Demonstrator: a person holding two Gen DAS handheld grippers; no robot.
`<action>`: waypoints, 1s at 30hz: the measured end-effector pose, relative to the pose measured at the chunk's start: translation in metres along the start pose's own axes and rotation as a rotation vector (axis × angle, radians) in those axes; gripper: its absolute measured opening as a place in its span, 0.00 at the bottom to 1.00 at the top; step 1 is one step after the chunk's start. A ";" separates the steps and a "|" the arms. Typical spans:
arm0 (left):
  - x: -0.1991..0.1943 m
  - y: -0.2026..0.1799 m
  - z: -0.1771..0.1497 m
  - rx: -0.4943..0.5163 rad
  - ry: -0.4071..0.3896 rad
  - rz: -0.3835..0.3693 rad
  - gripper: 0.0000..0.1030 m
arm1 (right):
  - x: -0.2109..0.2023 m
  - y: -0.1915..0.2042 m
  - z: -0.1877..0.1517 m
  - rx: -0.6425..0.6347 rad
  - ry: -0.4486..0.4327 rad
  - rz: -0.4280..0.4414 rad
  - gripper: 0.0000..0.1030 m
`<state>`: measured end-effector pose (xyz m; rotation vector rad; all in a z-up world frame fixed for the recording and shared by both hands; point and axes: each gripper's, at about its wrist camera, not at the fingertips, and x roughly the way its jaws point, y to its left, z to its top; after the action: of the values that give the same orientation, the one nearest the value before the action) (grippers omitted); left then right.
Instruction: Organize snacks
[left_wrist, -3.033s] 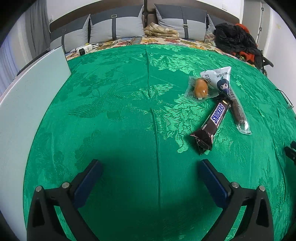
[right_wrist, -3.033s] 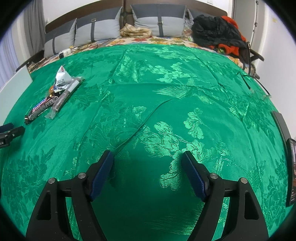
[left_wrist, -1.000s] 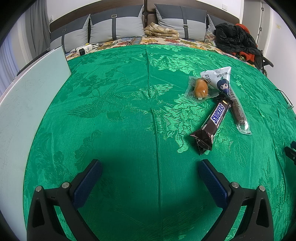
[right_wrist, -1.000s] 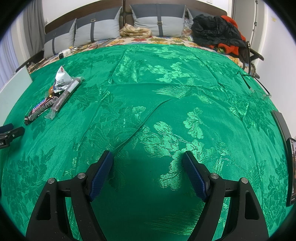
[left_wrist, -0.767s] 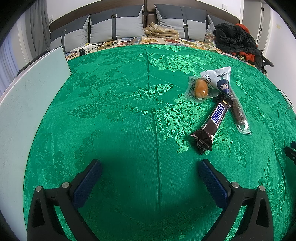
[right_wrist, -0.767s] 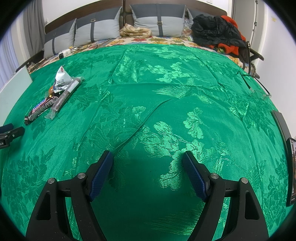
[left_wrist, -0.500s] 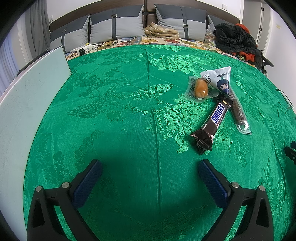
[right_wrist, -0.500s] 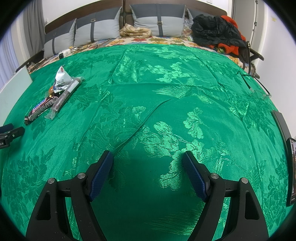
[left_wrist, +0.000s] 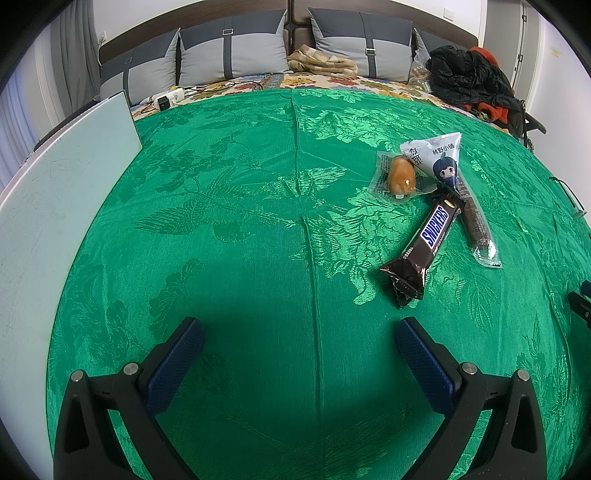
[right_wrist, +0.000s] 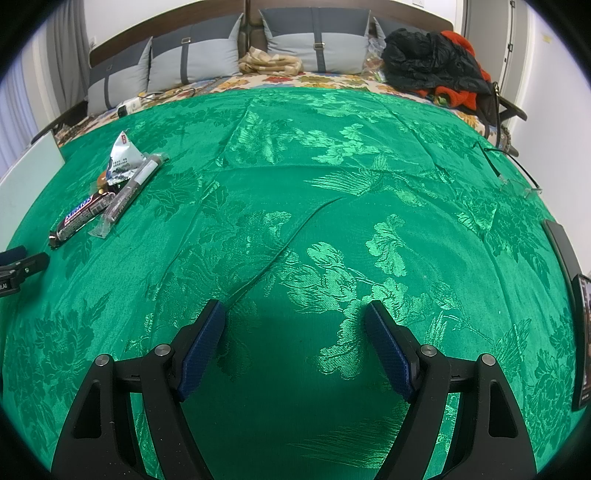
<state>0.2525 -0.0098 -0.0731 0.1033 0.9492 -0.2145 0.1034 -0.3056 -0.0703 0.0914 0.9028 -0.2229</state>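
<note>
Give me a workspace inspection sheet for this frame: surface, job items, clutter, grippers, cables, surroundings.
Surface: green brocade cloth, creased, spread over a bed.
Job's things: four snacks in one loose cluster: Snickers bar, wrapped bun, white triangular pouch, long clear-wrapped stick. The Snickers bar's far end overlaps the stick; the pouch overlaps the bun's wrapper.
Clutter: eyeglasses on the cloth; white board at the cloth's edge.
Grippers: left gripper open, empty; right gripper open, empty; neither touches a snack.
Cables: power strip with cords near the pillows.
Surroundings: grey pillows, folded blanket, black and orange clothing pile.
</note>
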 end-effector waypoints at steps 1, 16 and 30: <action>0.000 0.000 0.000 0.000 0.000 0.000 1.00 | 0.000 0.001 0.000 0.000 0.000 0.000 0.78; 0.000 0.000 0.000 0.000 0.000 0.000 1.00 | 0.000 0.000 0.000 0.000 0.000 -0.001 0.79; -0.001 -0.001 0.001 0.011 0.034 -0.006 1.00 | 0.001 0.000 0.000 0.001 0.000 0.000 0.79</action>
<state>0.2523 -0.0104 -0.0721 0.1147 0.9824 -0.2245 0.1037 -0.3056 -0.0709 0.0925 0.9028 -0.2229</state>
